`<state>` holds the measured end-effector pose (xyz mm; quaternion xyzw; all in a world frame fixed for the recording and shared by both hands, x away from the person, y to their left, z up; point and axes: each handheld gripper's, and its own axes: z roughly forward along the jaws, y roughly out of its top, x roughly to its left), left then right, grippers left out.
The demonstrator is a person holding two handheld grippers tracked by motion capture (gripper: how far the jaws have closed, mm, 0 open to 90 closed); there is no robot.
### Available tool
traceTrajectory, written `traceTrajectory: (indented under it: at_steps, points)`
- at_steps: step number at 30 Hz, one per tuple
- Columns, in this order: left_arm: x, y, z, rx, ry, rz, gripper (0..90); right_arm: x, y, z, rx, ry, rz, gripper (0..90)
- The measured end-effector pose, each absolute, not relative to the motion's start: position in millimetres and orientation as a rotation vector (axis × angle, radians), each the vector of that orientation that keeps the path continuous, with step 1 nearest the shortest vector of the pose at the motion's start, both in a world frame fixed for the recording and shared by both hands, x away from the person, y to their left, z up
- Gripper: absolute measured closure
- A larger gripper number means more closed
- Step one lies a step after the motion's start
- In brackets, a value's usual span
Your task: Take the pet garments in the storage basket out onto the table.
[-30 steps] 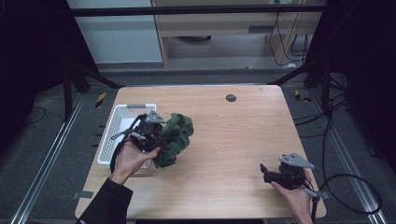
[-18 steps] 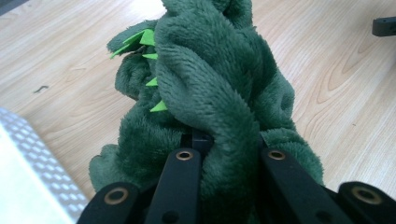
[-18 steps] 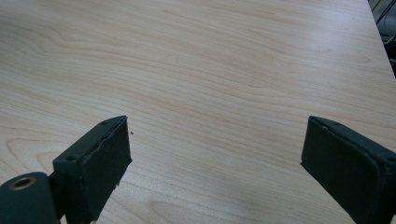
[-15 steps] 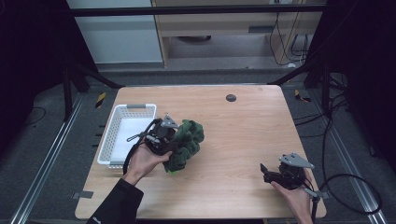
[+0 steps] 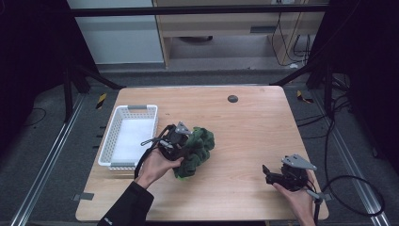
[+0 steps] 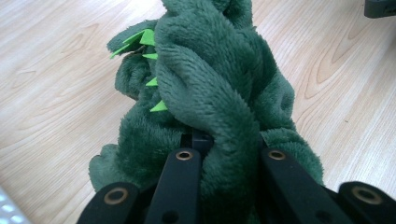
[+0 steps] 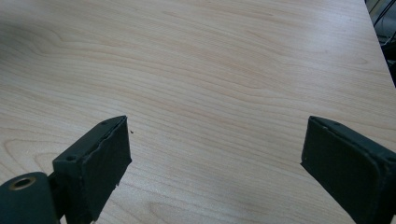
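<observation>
A dark green plush toy (image 5: 200,147) with light green spikes (image 6: 148,37) sits low at the middle of the wooden table (image 5: 244,127), just right of the white basket. My left gripper (image 5: 184,145) is shut on it. In the left gripper view both black jaws press into the toy's fur (image 6: 210,88), with the left gripper (image 6: 229,145) half buried in it. Whether the toy rests on the wood I cannot tell. My right gripper (image 5: 267,173) is held at the table's near right corner. It stands open over bare wood in the right gripper view (image 7: 217,149).
A white slatted basket (image 5: 109,141) with a pale lining stands at the table's left side. A small black round disc (image 5: 232,98) lies at the far middle. Dark floor, rails and cables surround the table.
My left gripper carried the plush toy right and toward the near side, away from the basket, and lower to the table. The right gripper stayed where it was.
</observation>
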<state>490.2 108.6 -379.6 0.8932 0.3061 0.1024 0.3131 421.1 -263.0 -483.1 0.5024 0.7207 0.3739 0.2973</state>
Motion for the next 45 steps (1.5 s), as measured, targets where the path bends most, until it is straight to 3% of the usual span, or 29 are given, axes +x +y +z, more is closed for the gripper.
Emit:
traceTrajectory:
  at_steps: [28, 45]
  points:
    - [494, 76, -428, 2.441, 0.780, 0.172, 76.6, 421, -262, -483, 1.324, 1.918, 0.989, 8.0]
    - [490, 89, -426, 2.358, 0.808, 0.212, 32.6, 422, -262, -484, 1.322, 1.922, 0.985, 7.9]
